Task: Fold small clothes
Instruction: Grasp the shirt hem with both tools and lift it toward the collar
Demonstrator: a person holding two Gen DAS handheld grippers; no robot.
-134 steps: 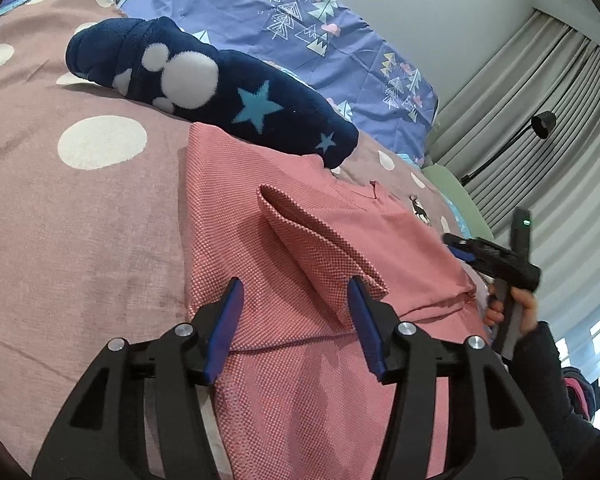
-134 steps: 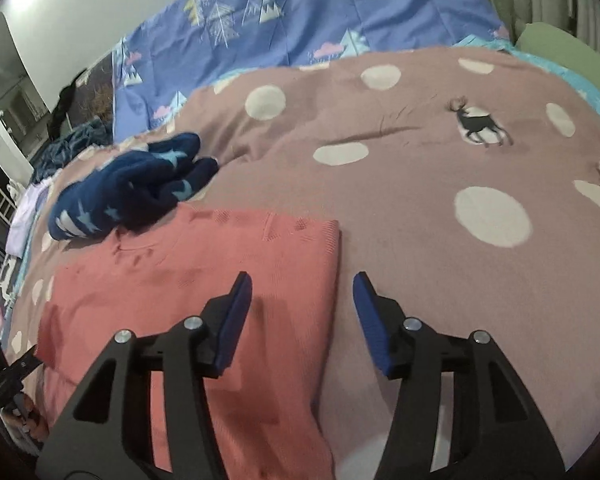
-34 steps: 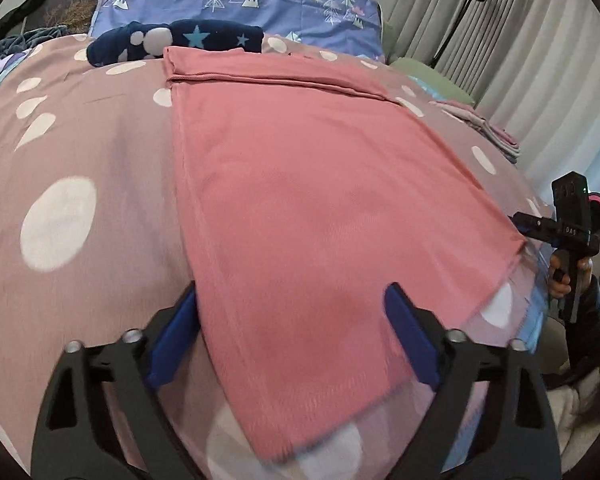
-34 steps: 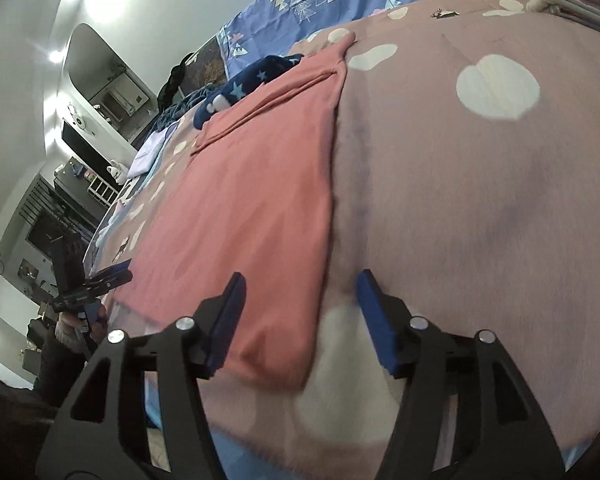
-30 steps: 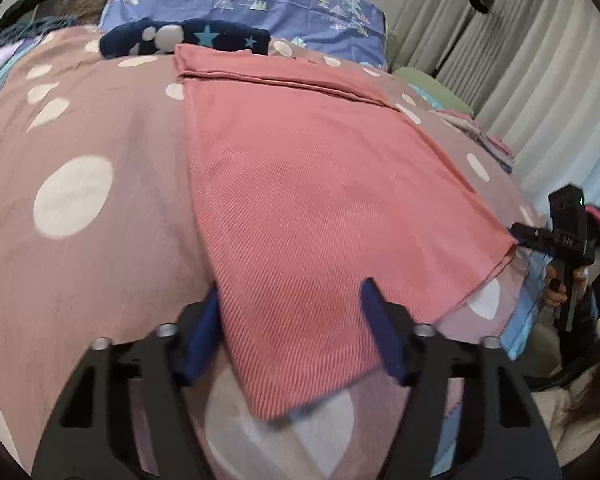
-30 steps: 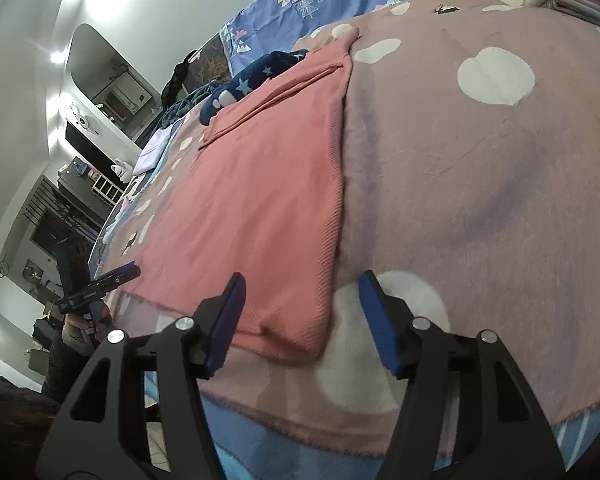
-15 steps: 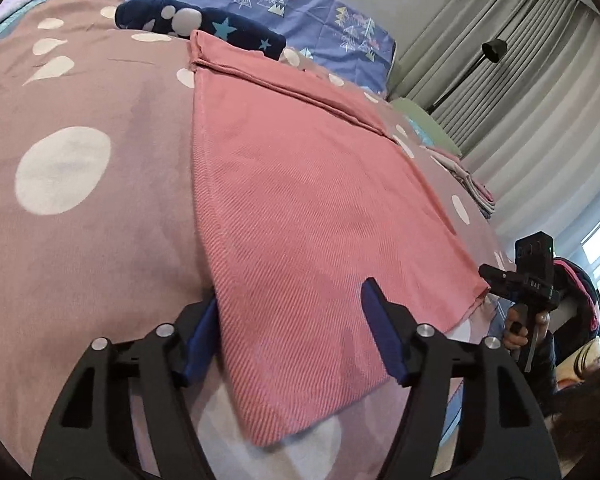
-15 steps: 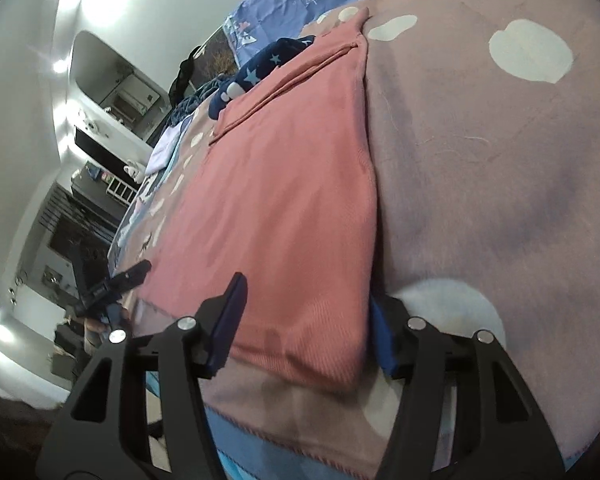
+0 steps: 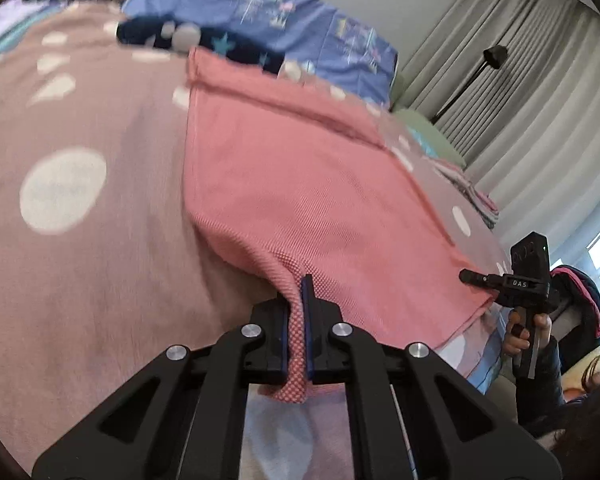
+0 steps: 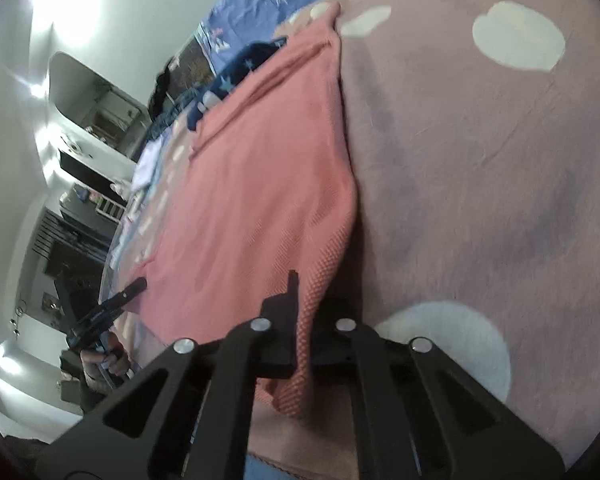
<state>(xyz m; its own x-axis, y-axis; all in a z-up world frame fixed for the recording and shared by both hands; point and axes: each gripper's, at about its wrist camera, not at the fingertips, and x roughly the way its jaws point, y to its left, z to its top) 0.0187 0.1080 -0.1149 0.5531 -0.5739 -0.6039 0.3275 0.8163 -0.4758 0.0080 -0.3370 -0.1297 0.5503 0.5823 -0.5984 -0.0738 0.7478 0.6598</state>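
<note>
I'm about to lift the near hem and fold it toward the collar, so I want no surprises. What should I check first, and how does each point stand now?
1. Left claw shut on the pink garment: ok, its jaws have just closed with a near corner pinched between them.
2. Right claw shut on the other near corner: ok, likewise just closed on the cloth.
3. Only garment gripped, not the dotted blanket: cannot tell, the underside is hidden.
4. Garment lying flat ahead: ok, no big wrinkles.
5. Far end clear for the fold: not ok, the navy star-print fleece lies right against the far edge.
</note>
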